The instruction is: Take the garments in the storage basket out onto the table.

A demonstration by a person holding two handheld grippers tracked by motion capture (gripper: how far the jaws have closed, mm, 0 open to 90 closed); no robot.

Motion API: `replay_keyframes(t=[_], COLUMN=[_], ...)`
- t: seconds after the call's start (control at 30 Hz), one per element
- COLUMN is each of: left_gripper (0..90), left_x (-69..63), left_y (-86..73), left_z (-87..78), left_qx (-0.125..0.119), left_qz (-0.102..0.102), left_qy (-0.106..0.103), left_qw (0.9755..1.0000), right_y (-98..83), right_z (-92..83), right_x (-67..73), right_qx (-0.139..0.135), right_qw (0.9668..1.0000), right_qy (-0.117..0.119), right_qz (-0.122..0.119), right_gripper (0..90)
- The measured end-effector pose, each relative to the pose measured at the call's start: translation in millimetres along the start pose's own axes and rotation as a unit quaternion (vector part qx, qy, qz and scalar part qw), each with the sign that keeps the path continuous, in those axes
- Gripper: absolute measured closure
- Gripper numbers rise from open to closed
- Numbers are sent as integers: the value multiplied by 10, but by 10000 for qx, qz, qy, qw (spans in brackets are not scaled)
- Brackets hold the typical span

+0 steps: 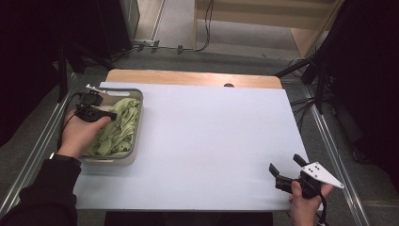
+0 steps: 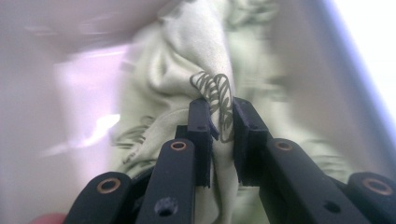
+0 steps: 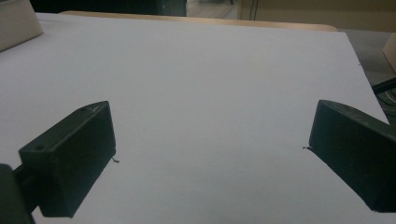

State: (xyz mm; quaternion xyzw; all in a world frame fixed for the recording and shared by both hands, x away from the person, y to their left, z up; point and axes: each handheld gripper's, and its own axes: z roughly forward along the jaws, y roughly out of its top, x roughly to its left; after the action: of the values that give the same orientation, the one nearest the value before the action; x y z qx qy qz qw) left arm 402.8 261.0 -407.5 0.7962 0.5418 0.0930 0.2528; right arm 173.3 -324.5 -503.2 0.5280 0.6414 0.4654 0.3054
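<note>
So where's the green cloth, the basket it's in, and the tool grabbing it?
green cloth [image 1: 123, 123], high view, its crumpled middle.
basket [image 1: 139, 123], high view, its right rim.
left tool [image 2: 222, 135], left gripper view, between its tips.

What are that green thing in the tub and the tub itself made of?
The green thing looks like thin woven cloth with a slight sheen: it folds and bunches softly, with dark printed squiggles, and the left tool pinches a fold. The tub seems to be matte grey plastic, judging by its smooth rounded rim, though I can't be sure.
</note>
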Motion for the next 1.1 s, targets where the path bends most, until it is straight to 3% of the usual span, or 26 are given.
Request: replay_keyframes(t=[0.03,0.23,0.3,0.37,0.43,0.5,0.57,0.6,0.73,0.83,0.9,0.93,1.1], left_gripper=[783,768,707,558,522,453,423,350,206,62,41,0,0], left_x=[-67,-137,-130,-131,-122,-93,-62,-14,22,47,41,35,43], left_y=[-8,-37,-35,-27,-19,-9,7,18,23,22,18,19,28], left_z=[62,219,243,238,206,160,137,149,200,256,306,332,439], left_qx=[31,205,227,177,67,-145,-240,-218,-103,16,119,178,310], left_qz=[30,78,28,51,62,53,-1,-132,-281,-416,-396,-373,-448], left_qy=[-219,-255,-294,-390,-428,-365,-35,-16,108,36,-64,-31,13], left_qw=[9998,9994,9993,9991,9990,9992,9997,9997,9995,9991,9991,9991,9985], right_y=[1,-5,-7,-10,-11,-11,-12,-13,-11,-13,-14,-15,-16], right_z=[-3,-5,-4,1,1,1,1,3,5,6,5,6,8], right_x=[6,-1,-9,-15,-15,-19,-19,-16,-8,-11,-14,-16,-29], right_qx=[11,11,18,24,27,21,24,31,34,31,34,37,31], right_qw=[10000,10000,10000,10000,10000,10000,10000,10000,10000,10000,10000,10000,10000], right_qy=[3,0,-8,-3,1,7,3,0,-1,2,-1,4,7], right_qz=[-8,5,14,10,20,26,25,27,11,20,26,25,12], right_gripper=[0,0,0,0,0,0,0,0,0,0,0,0,0])
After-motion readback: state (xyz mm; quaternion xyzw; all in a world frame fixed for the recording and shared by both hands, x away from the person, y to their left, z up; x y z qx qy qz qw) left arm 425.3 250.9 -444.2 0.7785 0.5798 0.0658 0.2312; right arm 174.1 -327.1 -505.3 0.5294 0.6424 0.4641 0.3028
